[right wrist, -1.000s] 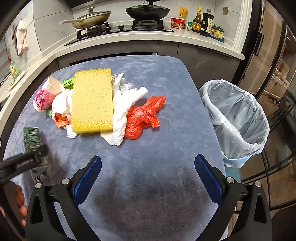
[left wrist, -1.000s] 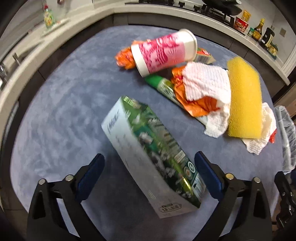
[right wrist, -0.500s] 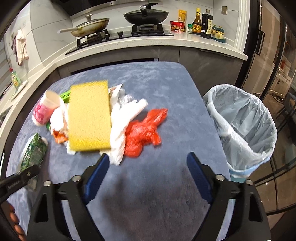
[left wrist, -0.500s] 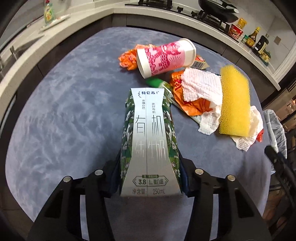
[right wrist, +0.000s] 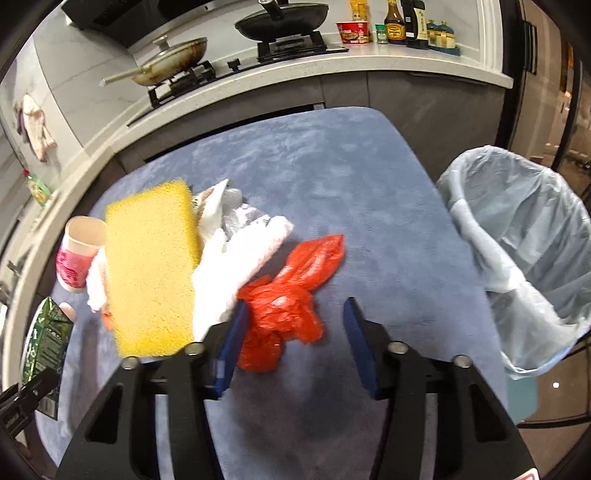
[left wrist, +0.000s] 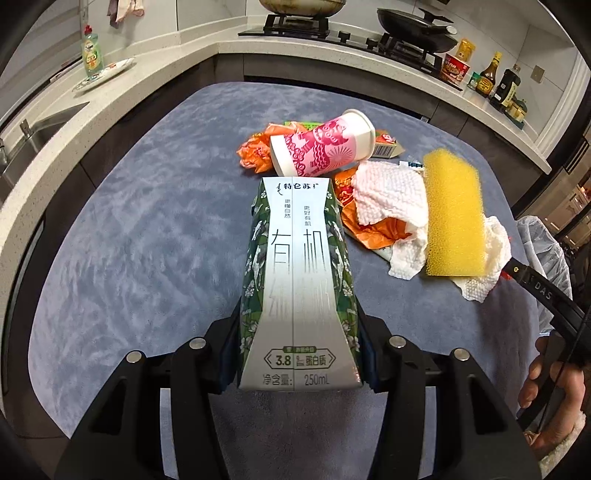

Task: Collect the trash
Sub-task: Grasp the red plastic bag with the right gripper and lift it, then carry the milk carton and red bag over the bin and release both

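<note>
Both cameras sit low and close over the blue-grey cloth table (left wrist: 122, 258), looking down; both see the yellow sponge block (right wrist: 151, 273).

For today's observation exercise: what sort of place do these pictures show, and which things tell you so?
Most likely a home kitchen. A gas hob with a lidded frying pan sits on the pale counter, sauce bottles stand beside it, and a sink is set into the counter.

Green-and-white milk carton (left wrist: 299, 284) with floral print; white paper cup (left wrist: 321, 149) patterned in pink; yellow sponge (right wrist: 151, 269); red plastic bag (right wrist: 291, 302); white paper towels (left wrist: 391, 197); orange wrapper (left wrist: 255, 149); mottled blue-grey tablecloth (right wrist: 332, 177); pale blue bin liner (right wrist: 524, 236).
</note>
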